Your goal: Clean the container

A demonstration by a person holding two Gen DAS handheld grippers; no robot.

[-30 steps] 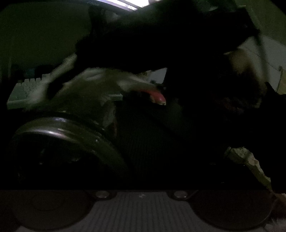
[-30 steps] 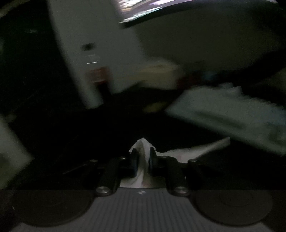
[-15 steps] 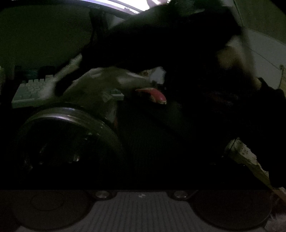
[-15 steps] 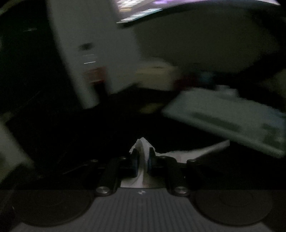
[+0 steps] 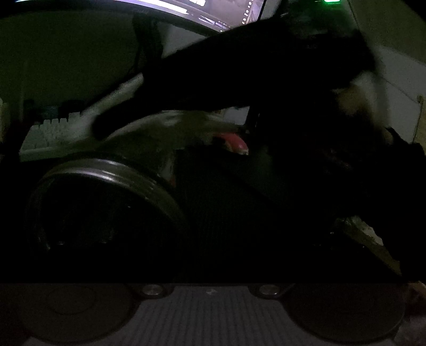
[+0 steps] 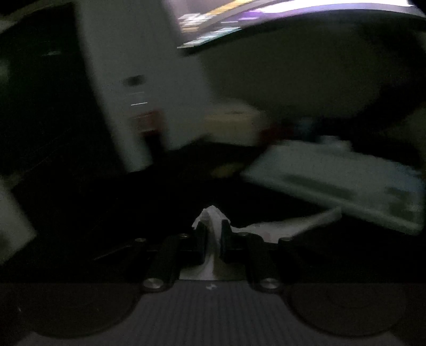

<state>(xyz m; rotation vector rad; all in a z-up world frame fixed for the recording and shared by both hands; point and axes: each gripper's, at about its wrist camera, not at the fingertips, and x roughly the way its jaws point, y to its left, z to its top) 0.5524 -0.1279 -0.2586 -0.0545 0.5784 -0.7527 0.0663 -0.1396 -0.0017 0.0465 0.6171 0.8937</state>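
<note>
The scene is very dark. In the left wrist view a round dark container (image 5: 106,202) with a shiny rim fills the lower left, close to the camera. The left gripper's fingers are lost in the dark, so its state is unclear. The right gripper's dark body (image 5: 239,69) reaches across above the container, with a white tissue (image 5: 117,106) blurred at its tip. In the right wrist view my right gripper (image 6: 212,234) is shut on the white tissue (image 6: 213,221), which trails to the right.
A pale keyboard (image 5: 50,133) (image 6: 346,183) lies behind on the dark desk. A lit monitor (image 6: 239,26) (image 5: 199,10) stands at the back. A white tower case (image 6: 127,79) stands left in the right wrist view. A red object (image 5: 234,143) lies mid-desk.
The right gripper with the tissue has shifted over the container; the right wrist view has swung slightly, with motion blur. The container sits in about the same place.
</note>
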